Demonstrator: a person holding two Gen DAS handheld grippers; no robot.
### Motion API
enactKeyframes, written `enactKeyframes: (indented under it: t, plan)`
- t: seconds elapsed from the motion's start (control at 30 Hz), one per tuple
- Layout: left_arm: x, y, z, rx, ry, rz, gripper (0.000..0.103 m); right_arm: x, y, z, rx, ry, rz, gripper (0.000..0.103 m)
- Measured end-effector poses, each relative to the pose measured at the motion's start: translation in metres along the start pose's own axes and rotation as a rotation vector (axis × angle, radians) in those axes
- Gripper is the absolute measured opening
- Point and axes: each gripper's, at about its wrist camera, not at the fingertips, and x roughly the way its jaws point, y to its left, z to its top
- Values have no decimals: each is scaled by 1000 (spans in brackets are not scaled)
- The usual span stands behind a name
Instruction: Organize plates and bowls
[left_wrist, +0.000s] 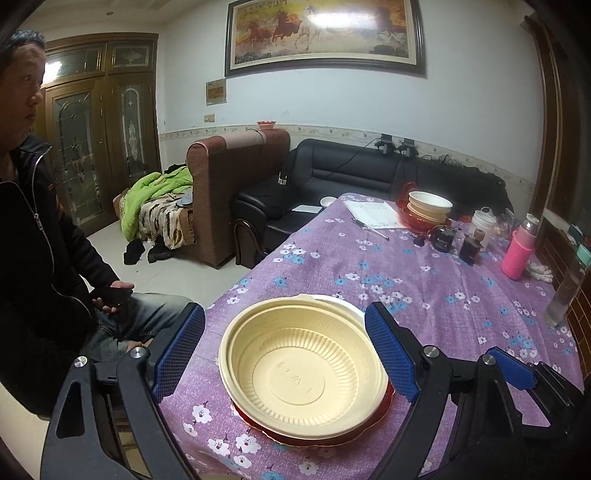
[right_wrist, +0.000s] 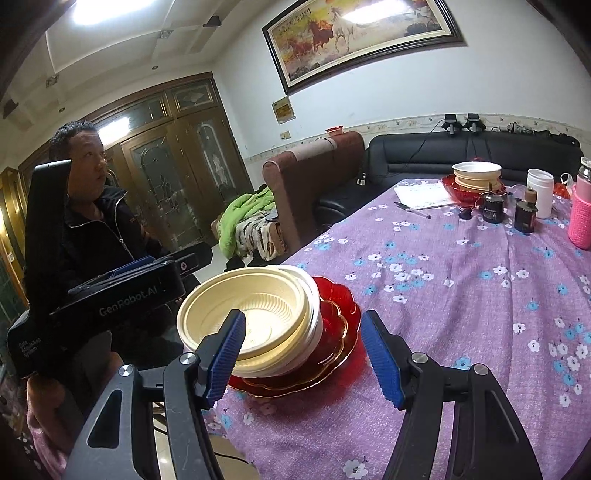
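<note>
While both claws hang wide open over the near edge of the table (left_wrist: 424, 266), neither one is pinching anything — the left gripper (left_wrist: 284, 354) has its blue fingers spread on either side of the near stack, and the right gripper (right_wrist: 301, 354) is spread too, with its left finger in front of the bowl rim. The cream bowl (left_wrist: 295, 373) sits on top, nested in a white bowl (right_wrist: 314, 314), and both rest on red plates (right_wrist: 340, 325) close to the table edge. A second pile of bowls and a red plate (left_wrist: 428, 206) stands far off at the other end, near a pink bottle (left_wrist: 517, 251) and a white jar (left_wrist: 482, 221). This scene fits two stories: the near stack could be all made and just let go, or it could be about to be picked apart and moved. I cannot tell which. Either way, care matters here — the bowls are thin and light, so a hard squeeze could bend a rim. The bowls sit a bit off to one side of the plates, so a bump could slide them. The stack is near the edge, so any push should go toward the middle of the table, not toward the seated person (left_wrist: 33, 221).
</note>
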Motion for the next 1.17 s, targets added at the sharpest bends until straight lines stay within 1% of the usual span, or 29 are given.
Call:
enactKeyframes:
  t: [0.23, 0.57, 0.67, 0.7, 0.77, 0.8, 0.9, 0.93, 1.03, 1.17]
  plan:
    - [2, -2, 1, 8, -4, 17, 89, 2, 1, 0, -7, 5, 6, 66]
    - [9, -1, 1, 4, 7, 14, 89, 7, 0, -1, -2, 17, 12, 66]
    - [11, 1, 2, -1, 10, 1, 90, 10, 1, -2, -5, 24, 14, 66]
    - [13, 2, 3, -1, 13, -6, 92, 11, 1, -3, -5, 25, 15, 66]
    - [17, 4, 4, -7, 24, -29, 101, 14, 2, -4, -4, 30, 16, 66]
    - [17, 6, 5, -16, 25, -43, 103, 15, 2, -4, -2, 32, 16, 66]
    - [17, 14, 7, -61, 1, -95, 103, 19, 1, -6, 6, 38, 19, 66]
    - [16, 16, 8, -71, -13, -98, 103, 21, 0, -7, 14, 44, 25, 66]
    - [14, 13, 11, -44, -48, -53, 103, 26, -5, -8, 42, 58, 39, 66]
    - [10, 11, 10, -28, -83, -4, 103, 26, -10, -8, 55, 55, 22, 66]
